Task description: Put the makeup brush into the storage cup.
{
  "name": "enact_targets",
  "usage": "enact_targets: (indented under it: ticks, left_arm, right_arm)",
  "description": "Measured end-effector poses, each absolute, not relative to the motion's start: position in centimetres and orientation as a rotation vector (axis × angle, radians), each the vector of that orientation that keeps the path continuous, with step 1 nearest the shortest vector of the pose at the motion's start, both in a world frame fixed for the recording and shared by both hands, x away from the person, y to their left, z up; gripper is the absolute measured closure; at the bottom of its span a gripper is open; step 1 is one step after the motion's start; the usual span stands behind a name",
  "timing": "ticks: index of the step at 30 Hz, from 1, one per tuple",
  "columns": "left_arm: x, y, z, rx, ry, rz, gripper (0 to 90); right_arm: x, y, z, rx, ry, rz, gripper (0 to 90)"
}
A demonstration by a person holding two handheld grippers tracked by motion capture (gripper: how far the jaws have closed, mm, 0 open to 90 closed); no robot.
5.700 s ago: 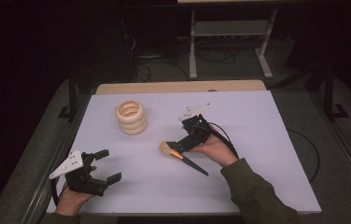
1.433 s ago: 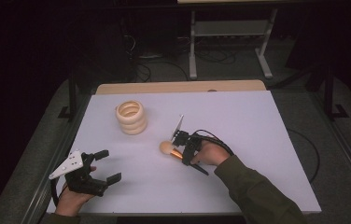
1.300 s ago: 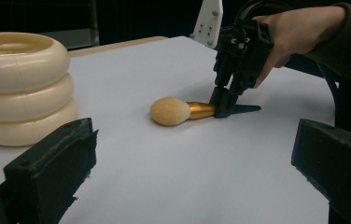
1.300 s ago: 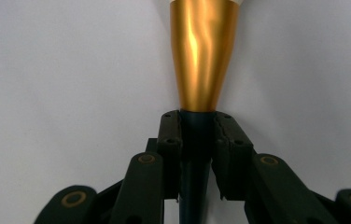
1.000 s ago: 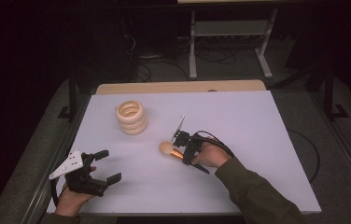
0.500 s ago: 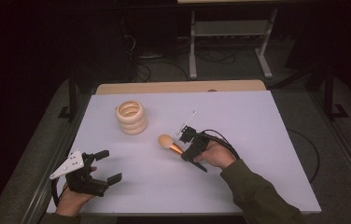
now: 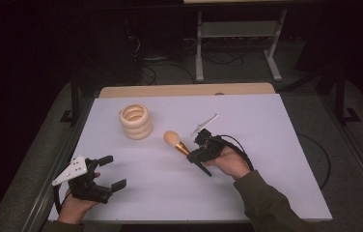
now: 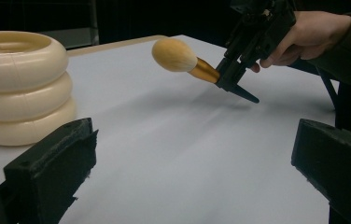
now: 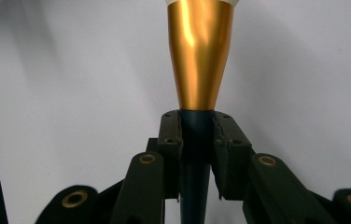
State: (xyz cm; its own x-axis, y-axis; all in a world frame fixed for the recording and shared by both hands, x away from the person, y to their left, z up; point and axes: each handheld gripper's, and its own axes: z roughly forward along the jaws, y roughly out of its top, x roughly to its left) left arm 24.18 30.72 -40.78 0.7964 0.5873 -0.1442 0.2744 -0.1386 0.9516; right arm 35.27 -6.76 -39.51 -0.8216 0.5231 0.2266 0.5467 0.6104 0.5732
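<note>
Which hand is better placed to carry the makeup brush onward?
Right. The right gripper is shut on the brush, lifted off the table; the left gripper sits open, apart.

Bare white table (image 7: 266, 125) between the grippers; sole obstacle the stacked rings (image 7: 135, 122) at far left

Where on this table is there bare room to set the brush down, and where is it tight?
Bare patches: the far right of the table, beyond the right gripper, and the near middle between both grippers. Tightest is the gap between the stacked rings and the makeup brush, and the near-left corner around the left gripper.
</note>
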Motion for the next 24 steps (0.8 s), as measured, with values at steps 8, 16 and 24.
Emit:
enact_targets:
  ticks: [8, 16, 24]
  left_arm:
    - [24.4, 30.7, -40.7, 1.733, 0.714, 0.308, 0.0]
    - [24.9, 30.1, -40.5, 1.741, 0.718, 0.312, 0.0]
    - [25.9, 29.0, -40.0, 1.744, 0.72, 0.282, 0.0]
  right_arm:
    - [34.5, -7.3, -39.2, -0.898, -2.751, -1.169, 73.6]
    - [34.0, -7.8, -39.3, -0.866, -2.693, -1.307, 73.6]
    - [33.7, -8.8, -38.9, -0.863, -2.662, -1.418, 73.6]
